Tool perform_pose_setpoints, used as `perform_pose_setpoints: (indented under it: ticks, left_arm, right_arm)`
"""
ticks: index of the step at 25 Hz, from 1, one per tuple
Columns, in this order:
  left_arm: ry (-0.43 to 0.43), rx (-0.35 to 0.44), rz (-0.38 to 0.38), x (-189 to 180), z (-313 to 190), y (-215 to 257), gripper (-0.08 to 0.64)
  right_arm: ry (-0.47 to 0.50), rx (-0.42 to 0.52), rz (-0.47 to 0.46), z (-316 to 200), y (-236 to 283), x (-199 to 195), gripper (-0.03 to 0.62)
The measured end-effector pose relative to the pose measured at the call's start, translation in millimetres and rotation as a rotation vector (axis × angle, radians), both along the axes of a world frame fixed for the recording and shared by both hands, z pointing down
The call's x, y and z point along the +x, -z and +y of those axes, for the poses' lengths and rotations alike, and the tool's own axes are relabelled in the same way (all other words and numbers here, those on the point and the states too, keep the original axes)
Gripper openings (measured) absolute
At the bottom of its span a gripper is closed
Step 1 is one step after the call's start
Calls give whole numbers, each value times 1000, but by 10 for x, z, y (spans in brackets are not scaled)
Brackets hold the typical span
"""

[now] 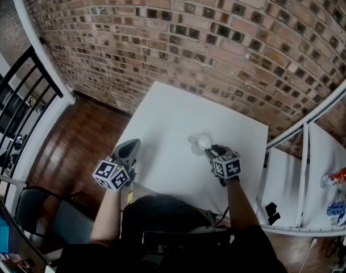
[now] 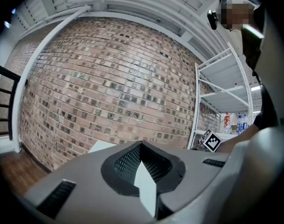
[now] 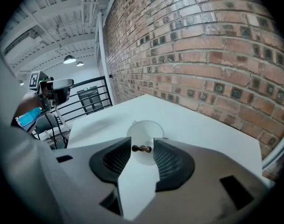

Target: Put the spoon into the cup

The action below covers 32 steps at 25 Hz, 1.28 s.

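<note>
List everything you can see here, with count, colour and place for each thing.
table: one, white, against the brick wall
cup: one, white, on the table just ahead of the right gripper
spoon: one, dark end showing, between the right gripper's jaws, over the cup
brick wall: one, reddish brown, behind the table
railing: one, black, far left
chair: one, dark, lower left
shelf: one, white, right of the table
bottles: at least two, on the shelf
left gripper: grey, jaws together, empty
right gripper: grey, jaws apart

No readable text, labels or numbers.
</note>
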<state>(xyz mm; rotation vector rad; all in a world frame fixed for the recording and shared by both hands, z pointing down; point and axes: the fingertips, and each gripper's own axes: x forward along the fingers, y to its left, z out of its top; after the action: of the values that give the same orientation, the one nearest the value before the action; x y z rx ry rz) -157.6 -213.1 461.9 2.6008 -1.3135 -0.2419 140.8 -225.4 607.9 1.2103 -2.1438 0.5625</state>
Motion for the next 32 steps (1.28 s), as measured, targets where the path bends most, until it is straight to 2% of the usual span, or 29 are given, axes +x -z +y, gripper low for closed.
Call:
perform_pose_setpoints:
  ticks: [3,5,10,16,22,24,27,32]
  left_arm:
    - [-5,6,3,20,-3,20,3]
    - [-10,9,3,29,-9,32,3]
    - [-27,17,1,72,-8,71,3]
    - [-62,29,-4,131,-9,128,3]
    - [-125,53,0,361,-32,224,3]
    - [-154,61,-1,457,-23,253,3]
    - [-193,75,0,575,-14,303,3]
    - [-250,76,-10,749,2,289,3]
  right_arm:
    - [2,8,-6,30,2,-20,156]
    - [-2,26,-7,31,40,-16,192]
    - [-35,88,-17,28,206,62,193]
    - [-143,203,-100,104,570,240,192]
    - [-247,328,-154,271,981,529,141]
    - [-290,396,-177,392,1163,647,4]
    - [-353,479,-216,590,1381,834,3]
    - [-530,521,-354,898,1484,1263,3]
